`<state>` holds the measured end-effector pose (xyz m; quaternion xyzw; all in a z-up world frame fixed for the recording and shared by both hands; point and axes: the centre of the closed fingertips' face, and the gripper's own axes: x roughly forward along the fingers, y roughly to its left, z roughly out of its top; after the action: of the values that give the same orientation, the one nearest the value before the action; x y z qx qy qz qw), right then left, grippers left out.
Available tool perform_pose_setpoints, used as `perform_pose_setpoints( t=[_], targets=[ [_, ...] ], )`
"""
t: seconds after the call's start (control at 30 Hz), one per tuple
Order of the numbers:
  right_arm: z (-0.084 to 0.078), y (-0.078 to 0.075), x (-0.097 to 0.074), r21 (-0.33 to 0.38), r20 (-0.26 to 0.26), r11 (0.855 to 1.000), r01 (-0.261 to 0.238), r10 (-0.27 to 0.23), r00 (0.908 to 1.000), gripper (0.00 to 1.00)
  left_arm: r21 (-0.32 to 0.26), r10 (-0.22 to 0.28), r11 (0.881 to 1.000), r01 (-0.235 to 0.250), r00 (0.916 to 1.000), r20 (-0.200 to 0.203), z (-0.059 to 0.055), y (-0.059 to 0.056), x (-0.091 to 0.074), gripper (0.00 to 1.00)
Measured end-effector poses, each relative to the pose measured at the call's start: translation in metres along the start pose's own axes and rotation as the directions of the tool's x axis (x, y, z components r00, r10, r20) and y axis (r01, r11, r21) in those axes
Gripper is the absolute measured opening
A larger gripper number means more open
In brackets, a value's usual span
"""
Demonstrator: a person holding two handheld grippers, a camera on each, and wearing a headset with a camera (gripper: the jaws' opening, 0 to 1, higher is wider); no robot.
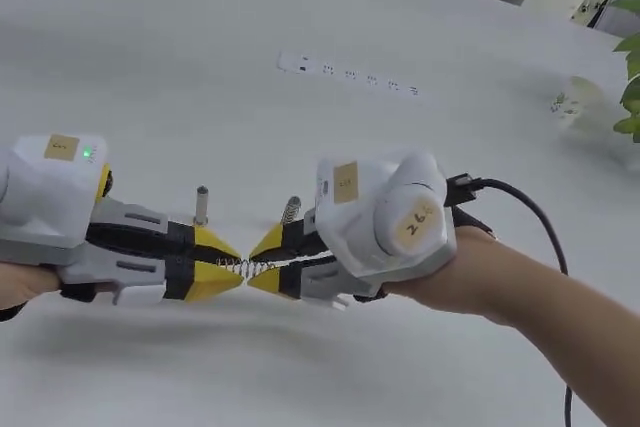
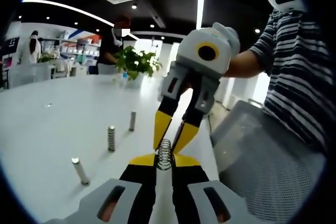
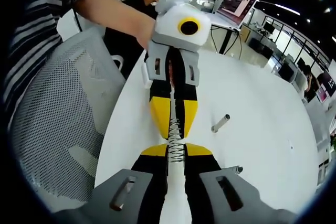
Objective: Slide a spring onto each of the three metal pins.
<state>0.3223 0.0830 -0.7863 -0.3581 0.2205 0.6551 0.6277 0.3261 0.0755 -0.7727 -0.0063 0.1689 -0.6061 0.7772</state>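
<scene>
Small coiled steel spring (image 1: 247, 268): held level, end to end, between left tool (image 1: 228, 269) and right tool (image 1: 262, 267), both clamped on it. Bare upright metal pin (image 1: 201, 204) stood on white counter (image 1: 400, 147) just behind, nearer left tool.

Bright, even overhead light — soft shadows on the table (image 1: 300, 7), fisheye bending at edges.

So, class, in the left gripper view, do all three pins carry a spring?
No, the near pin and the far pin are bare metal.
</scene>
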Motion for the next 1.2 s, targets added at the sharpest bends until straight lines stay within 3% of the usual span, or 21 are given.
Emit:
perform_pose_setpoints(
  t=[0.23,0.3,0.43,0.67,1.2],
  targets=[
    [-0.002,0.002,-0.002,0.005,-0.005,1.000,-0.004,0.004,1.0000,0.11,0.004,-0.032,0.999,0.032,0.9994,-0.011,0.000,-0.003,0.001,0.02],
    [-0.009,0.005,-0.003,0.015,-0.016,1.000,-0.011,0.012,0.9998,0.14,0.005,-0.033,0.999,0.033,0.9994,-0.009,0.002,-0.003,0.000,0.02],
    [-0.017,0.006,-0.005,0.033,-0.022,0.999,-0.007,0.008,0.9997,0.13,0.005,-0.036,0.999,0.036,0.9992,-0.020,0.000,-0.003,-0.001,0.02],
    [-0.011,0.006,-0.006,0.050,0.011,0.999,-0.008,0.007,0.9999,0.13,0.007,-0.050,0.999,0.051,0.9982,-0.032,-0.002,-0.008,-0.001,0.02],
    [-0.010,0.012,-0.006,0.023,0.012,0.999,-0.022,0.022,0.9997,0.07,0.007,-0.053,0.999,0.053,0.9978,-0.040,-0.003,-0.012,-0.001,0.02]
  ],
)
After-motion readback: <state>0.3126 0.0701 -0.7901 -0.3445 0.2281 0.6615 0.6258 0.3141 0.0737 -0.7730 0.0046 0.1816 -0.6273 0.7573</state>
